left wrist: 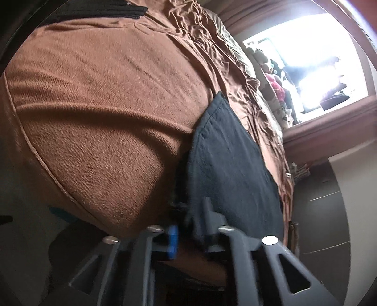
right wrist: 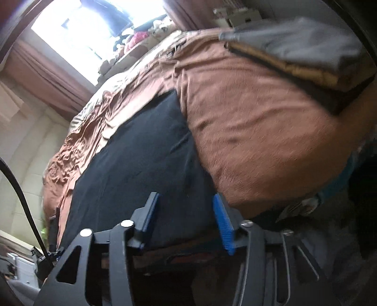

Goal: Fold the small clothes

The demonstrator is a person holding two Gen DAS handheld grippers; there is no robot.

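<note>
A dark navy garment (left wrist: 226, 162) lies flat on the brown bedcover (left wrist: 99, 98); it also shows in the right wrist view (right wrist: 141, 160). My left gripper (left wrist: 190, 226) is at the garment's near edge, its jaws apart, with cloth lying between and over the fingers; no pinch is visible. My right gripper (right wrist: 186, 221) is open over the garment's near edge, its blue-padded fingers (right wrist: 222, 223) straddling the cloth without gripping it.
A folded grey and tan pile (right wrist: 301, 54) sits on the bed at the far right. Black folded cloth (left wrist: 99, 11) lies at the bed's far end. A bright window (right wrist: 94, 26) with clutter on its sill lies beyond the bed. A black cable (right wrist: 21, 195) hangs at left.
</note>
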